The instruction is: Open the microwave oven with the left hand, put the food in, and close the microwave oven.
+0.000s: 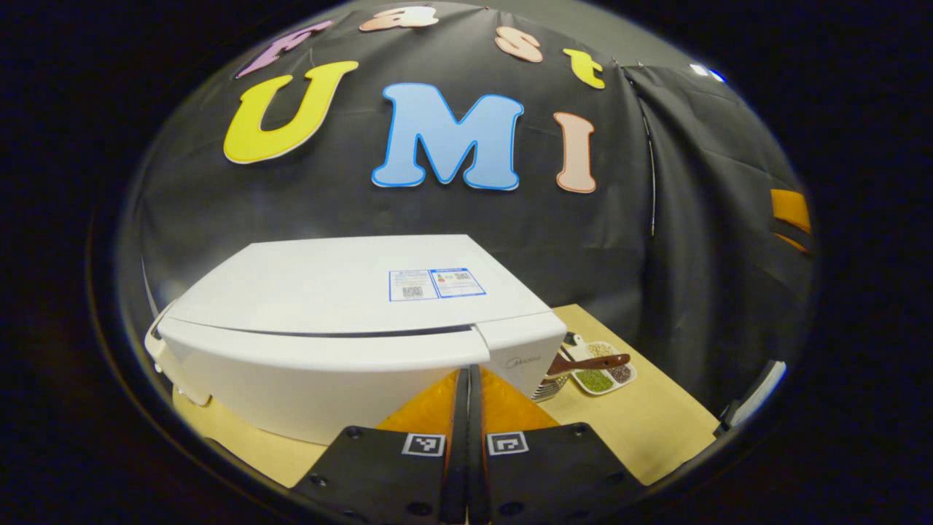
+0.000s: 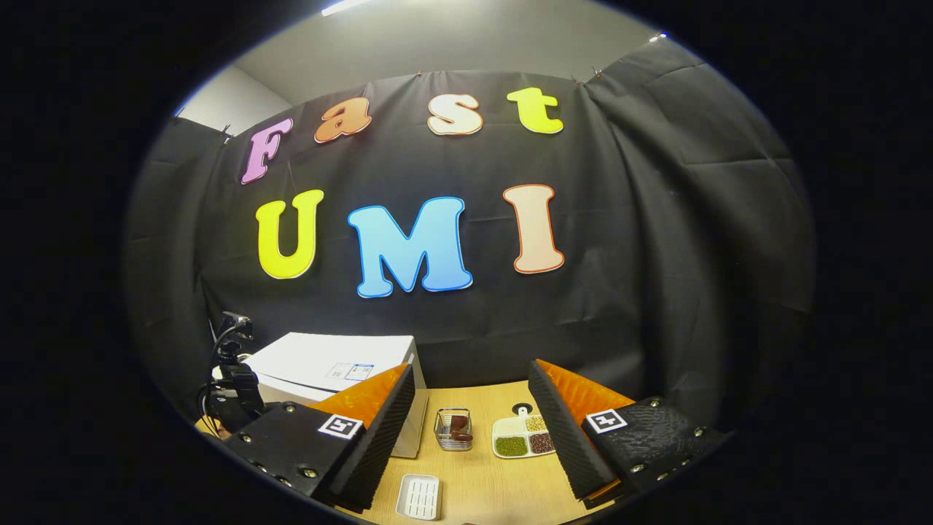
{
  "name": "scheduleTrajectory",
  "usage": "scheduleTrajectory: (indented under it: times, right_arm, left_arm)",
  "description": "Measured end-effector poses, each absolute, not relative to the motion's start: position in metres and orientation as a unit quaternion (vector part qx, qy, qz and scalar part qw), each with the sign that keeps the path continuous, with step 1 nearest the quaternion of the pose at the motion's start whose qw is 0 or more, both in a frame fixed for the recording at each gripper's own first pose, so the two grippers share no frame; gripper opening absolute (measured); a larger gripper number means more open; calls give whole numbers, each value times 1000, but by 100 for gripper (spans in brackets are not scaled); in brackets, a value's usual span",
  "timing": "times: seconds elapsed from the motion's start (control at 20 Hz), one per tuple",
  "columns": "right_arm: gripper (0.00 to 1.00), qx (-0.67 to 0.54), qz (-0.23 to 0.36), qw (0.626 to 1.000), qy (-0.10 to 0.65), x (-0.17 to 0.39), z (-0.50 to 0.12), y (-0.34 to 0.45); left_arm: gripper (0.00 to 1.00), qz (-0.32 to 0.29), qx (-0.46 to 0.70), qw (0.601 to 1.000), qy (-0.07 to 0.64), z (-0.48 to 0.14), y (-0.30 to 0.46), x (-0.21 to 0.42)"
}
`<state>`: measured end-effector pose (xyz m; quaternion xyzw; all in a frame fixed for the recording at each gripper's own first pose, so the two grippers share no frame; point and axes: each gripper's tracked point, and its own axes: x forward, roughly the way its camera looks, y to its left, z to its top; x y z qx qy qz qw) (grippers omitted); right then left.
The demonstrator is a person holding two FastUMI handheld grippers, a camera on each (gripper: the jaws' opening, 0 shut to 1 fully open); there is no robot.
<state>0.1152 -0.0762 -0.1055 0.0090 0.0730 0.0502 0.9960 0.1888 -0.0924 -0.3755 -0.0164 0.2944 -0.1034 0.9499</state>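
Presently, left claw (image 1: 467, 379): fingers pressed flat together with nothing between them, their tips just before the front of the microwave oven; in the right gripper view its dark body (image 2: 232, 394) stands at the far left beside the oven.
Right claw (image 2: 471, 394): fingers spread wide apart, holding nothing, raised above the worktop (image 2: 481, 474).
Microwave oven (image 1: 342, 321): white, door closed, on the left part of the worktop (image 1: 641, 423); a label sticker (image 1: 436, 284) lies on its top.
Wire basket (image 2: 453, 429): on the worktop just right of the oven, with brown food (image 2: 458, 429) inside; whether it touches the oven I cannot tell.
Divided dish (image 2: 522, 436): white, right of the basket, with green, brown and pale grains in separate compartments.
Brown-handled utensil (image 1: 589, 362): in the left gripper view it lies across the dish (image 1: 601, 372).
Small white tray (image 2: 418, 496): ribbed, near the front edge of the worktop, apart from the basket.
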Motion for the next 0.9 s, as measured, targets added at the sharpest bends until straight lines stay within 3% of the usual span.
scheduleTrajectory:
  times: [0.45,0.65,0.7,0.8,0.9]
  right_arm:
    - [95,3,55,996,71,114,-103,-69]
    - [96,4,65,996,60,110,-91,-53]
    - [96,3,68,996,55,108,-86,-48]
    - [96,-1,72,997,42,105,-74,-40]
    - [95,4,72,997,24,101,-53,-34]
  left_arm:
    - [7,-105,-19,949,297,-374,-96,194]
    - [8,-72,-25,968,239,-301,-65,186]
    - [17,-70,-32,973,216,-276,-58,184]
    - [100,-48,-26,985,165,-208,-33,171]
    - [96,-27,-10,993,112,-150,-10,152]
